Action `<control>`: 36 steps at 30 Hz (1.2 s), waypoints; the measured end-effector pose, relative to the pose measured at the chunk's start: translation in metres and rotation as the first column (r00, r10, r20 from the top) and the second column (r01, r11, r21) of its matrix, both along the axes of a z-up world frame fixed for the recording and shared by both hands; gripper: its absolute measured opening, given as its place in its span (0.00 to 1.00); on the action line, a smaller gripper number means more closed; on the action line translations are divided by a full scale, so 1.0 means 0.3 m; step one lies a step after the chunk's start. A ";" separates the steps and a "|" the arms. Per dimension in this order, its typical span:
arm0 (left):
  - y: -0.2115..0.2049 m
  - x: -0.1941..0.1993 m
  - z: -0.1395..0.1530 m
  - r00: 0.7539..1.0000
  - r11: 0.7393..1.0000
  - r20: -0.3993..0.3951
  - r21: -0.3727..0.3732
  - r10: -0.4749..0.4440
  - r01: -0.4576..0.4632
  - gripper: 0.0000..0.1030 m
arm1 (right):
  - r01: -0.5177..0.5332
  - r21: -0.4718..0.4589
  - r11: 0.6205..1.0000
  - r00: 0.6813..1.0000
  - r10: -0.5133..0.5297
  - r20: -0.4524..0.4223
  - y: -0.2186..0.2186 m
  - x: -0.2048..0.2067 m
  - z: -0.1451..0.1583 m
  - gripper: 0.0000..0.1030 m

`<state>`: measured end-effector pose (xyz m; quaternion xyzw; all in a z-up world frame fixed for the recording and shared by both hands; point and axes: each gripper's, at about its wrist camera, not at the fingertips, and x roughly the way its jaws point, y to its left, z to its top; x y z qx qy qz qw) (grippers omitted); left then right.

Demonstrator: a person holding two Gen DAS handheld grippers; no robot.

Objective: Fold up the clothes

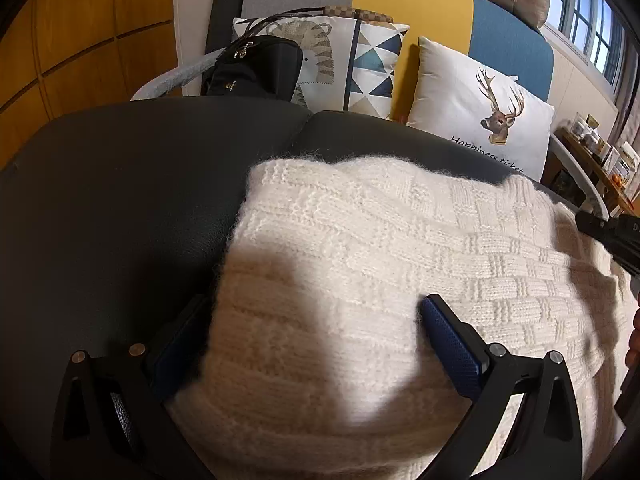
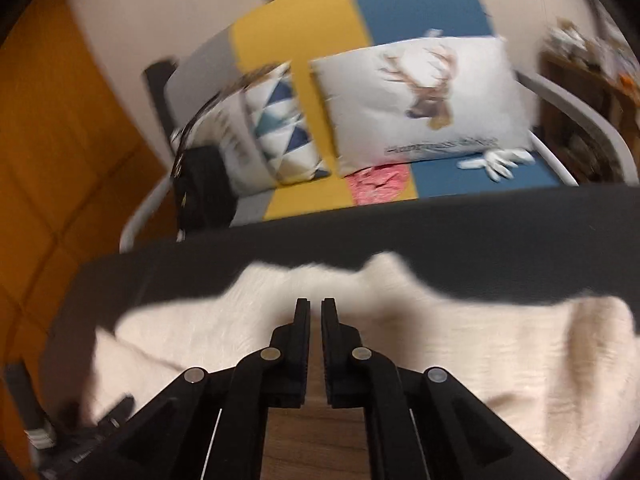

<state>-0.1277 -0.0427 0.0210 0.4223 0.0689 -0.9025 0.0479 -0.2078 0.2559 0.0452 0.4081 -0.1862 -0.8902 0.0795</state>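
A: Where's the sweater (image 1: 360,280)?

B: Spread on the dark table (image 1: 120,200), cream knit, one side already turned in to a thick rounded edge.

A: And the left gripper (image 1: 316,344)?

B: Its fingers (image 1: 452,344) stand wide apart, straddling that folded edge, clamping nothing.

A: The right gripper (image 2: 315,308)?

B: Fingers nearly clenched, with only a slit between them. I see no knit in that slit; the view is blurred, though.

A: What could go wrong?

B: I'd guess the knit is bulky and springy, so with nothing pinning it the fold may creep open. The fuzzy yarn could also snag on a finger and drag the layers askew.
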 end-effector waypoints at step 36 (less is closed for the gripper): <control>0.002 -0.001 0.003 1.000 1.000 -0.007 -0.009 0.005 -0.005 1.00 | 0.045 0.202 0.978 0.997 -0.055 0.045 0.052 0.010 -0.054 0.12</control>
